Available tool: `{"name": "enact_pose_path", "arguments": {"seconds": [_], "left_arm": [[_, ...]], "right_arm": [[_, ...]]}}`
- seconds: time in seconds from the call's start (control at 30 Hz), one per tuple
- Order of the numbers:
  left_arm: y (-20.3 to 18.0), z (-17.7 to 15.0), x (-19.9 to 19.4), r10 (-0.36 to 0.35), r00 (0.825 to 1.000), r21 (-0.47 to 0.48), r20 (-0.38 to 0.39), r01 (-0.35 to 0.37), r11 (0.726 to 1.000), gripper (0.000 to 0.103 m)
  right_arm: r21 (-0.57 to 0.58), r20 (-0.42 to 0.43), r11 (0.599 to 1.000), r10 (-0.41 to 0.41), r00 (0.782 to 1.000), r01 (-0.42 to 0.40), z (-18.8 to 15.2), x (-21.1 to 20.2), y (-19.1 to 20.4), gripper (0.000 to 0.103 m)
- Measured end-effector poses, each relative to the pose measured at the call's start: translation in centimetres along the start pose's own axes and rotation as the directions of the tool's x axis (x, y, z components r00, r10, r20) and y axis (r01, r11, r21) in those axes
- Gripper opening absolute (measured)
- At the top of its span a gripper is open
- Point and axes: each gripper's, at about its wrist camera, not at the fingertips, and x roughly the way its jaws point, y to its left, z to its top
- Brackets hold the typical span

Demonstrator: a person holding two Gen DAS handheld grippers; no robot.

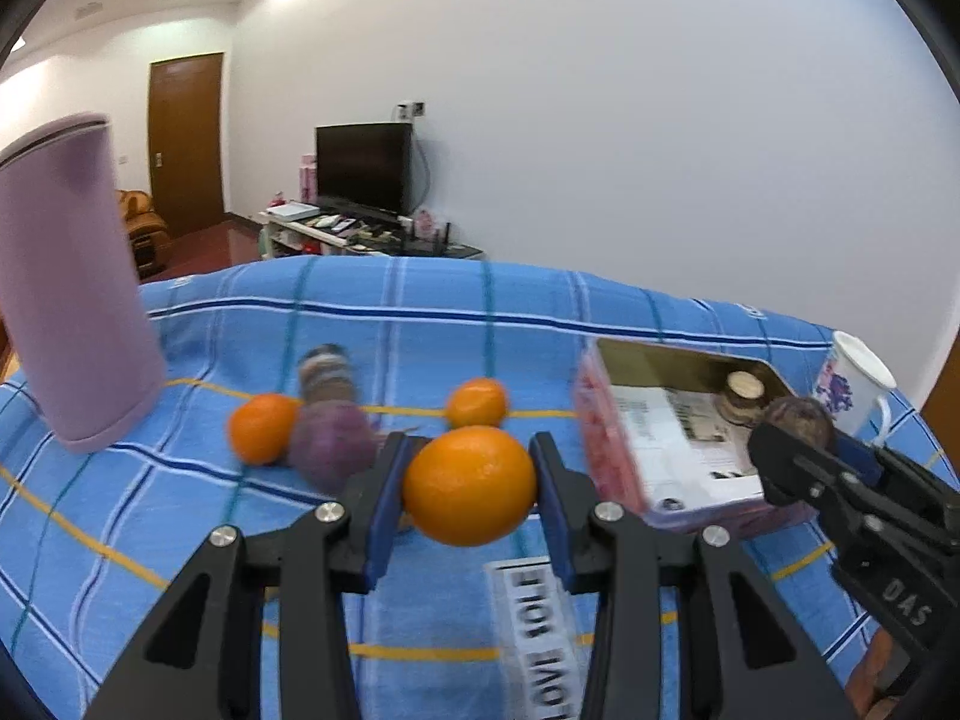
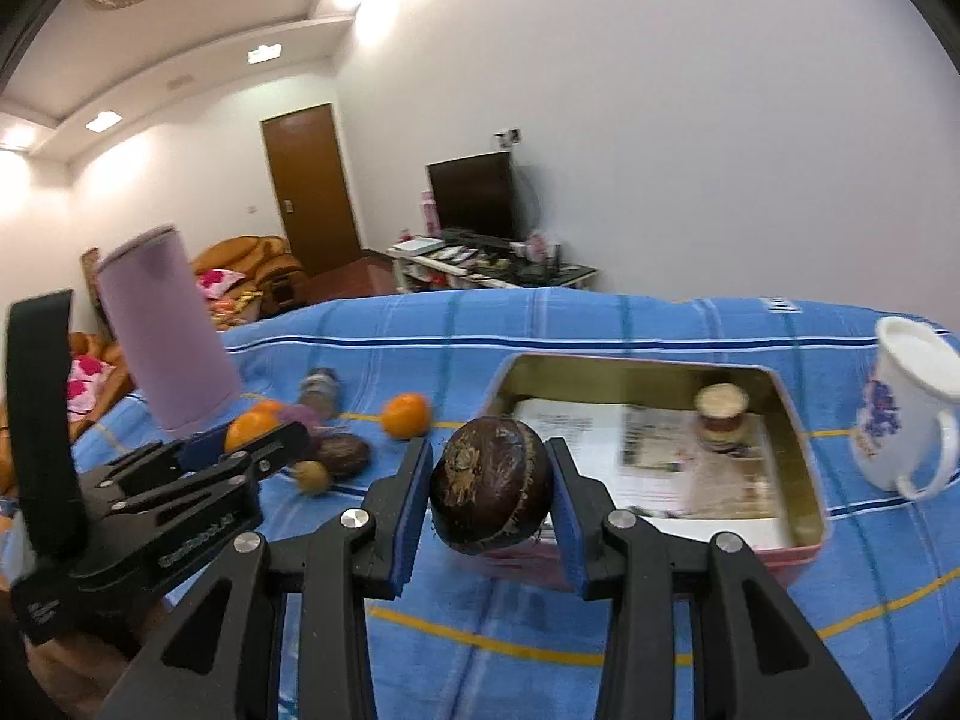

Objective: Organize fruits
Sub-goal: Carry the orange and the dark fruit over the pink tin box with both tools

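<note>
Carrying a fruit in each tool, the person seems to be ferrying them toward the open tin [image 2: 798, 450] on the blue checked cloth [image 1: 420, 324]. The left gripper [image 1: 469, 486] is clamped on an orange [image 1: 469, 485], raised above the cloth. The right gripper [image 2: 491, 483] squeezes a dark brown fruit [image 2: 491, 483] just short of the tin's near wall, probably so both can be dropped in together.

Only the right wrist view looks down into the tin, showing printed paper [image 2: 630, 450] lining its floor and a small jar [image 2: 722, 417] at the back. The left wrist view shows more plainly what is left on the cloth: two oranges [image 1: 262, 427] and a purplish fruit [image 1: 333, 443] beside a tall lilac cylinder [image 1: 72, 300]. A white mug [image 2: 906, 408] stands right of the tin.
</note>
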Motion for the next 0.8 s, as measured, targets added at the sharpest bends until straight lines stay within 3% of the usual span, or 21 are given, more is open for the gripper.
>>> {"name": "enact_pose_path", "arguments": {"seconds": [0.5,0.8], "left_arm": [[-8.6,0.8,2.9,-0.064,0.998,0.107,-0.017,0.065,0.992,0.042],[-10.7,0.5,5.0,-0.042,0.998,0.127,-0.046,0.047,0.991,0.042]], "right_arm": [[0.017,-0.036,0.985,-0.173,0.984,0.173,0.1,0.9,-7.2,0.040],[-0.001,-0.087,0.983,-0.185,0.979,0.186,0.1,2.5,-8.7,0.040]]}}
